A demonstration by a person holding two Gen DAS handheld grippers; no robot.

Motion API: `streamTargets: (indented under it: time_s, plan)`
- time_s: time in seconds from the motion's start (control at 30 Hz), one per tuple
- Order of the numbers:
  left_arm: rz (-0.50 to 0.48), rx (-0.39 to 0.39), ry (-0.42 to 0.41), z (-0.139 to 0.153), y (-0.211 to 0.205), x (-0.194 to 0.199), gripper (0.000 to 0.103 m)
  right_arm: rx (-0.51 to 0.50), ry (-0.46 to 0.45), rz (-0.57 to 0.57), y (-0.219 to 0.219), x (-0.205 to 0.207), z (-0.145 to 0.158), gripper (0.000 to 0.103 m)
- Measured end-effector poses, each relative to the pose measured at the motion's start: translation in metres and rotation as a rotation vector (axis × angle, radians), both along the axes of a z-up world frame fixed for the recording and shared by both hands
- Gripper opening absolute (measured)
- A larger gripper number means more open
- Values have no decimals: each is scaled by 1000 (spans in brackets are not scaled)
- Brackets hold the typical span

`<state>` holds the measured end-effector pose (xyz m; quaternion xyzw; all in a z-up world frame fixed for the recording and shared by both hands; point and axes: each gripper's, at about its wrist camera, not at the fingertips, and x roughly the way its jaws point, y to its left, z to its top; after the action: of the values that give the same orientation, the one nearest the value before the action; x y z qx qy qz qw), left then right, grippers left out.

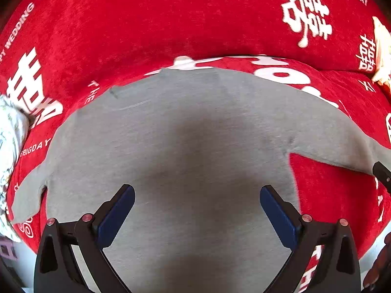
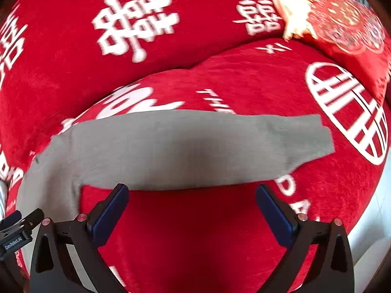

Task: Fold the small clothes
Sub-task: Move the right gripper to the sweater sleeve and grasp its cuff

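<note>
A small grey long-sleeved top point(image 1: 185, 141) lies spread flat on a red sofa seat point(image 1: 330, 195) printed with white characters. My left gripper point(image 1: 197, 193) hovers open over the body of the top, nothing between its blue pads point(image 1: 117, 214). In the right wrist view one grey sleeve point(image 2: 195, 146) stretches across the seat to the right. My right gripper point(image 2: 192, 191) stands open just in front of that sleeve's near edge, over bare red fabric. The tip of the right gripper point(image 1: 382, 175) shows at the left wrist view's right edge, by the sleeve end.
The red sofa backrest point(image 1: 171, 19) rises behind the top. A red patterned cushion point(image 2: 347, 24) with a cream fringe lies at the far right. A pale patterned cloth point(image 1: 9, 146) sits at the left edge. The other gripper's body point(image 2: 17, 229) shows at lower left.
</note>
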<state>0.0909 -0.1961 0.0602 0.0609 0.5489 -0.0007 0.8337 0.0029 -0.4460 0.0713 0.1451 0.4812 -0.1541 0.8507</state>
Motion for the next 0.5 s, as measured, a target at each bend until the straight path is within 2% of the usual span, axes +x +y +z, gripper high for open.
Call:
streamTargets:
  time_s: [0.2,0.37,0.5]
  plan:
    - [-35,16,-6,-2,-27,5,103,79,-13,-116,-60,-16,-16,103]
    - [-41,16,-6,-4,-37,11,103,109,-74,-223,-114,-33,-22,103]
    - [-42,13,-2,-9,-40,15,103,196,-128,-286,-151,-47,-30,103]
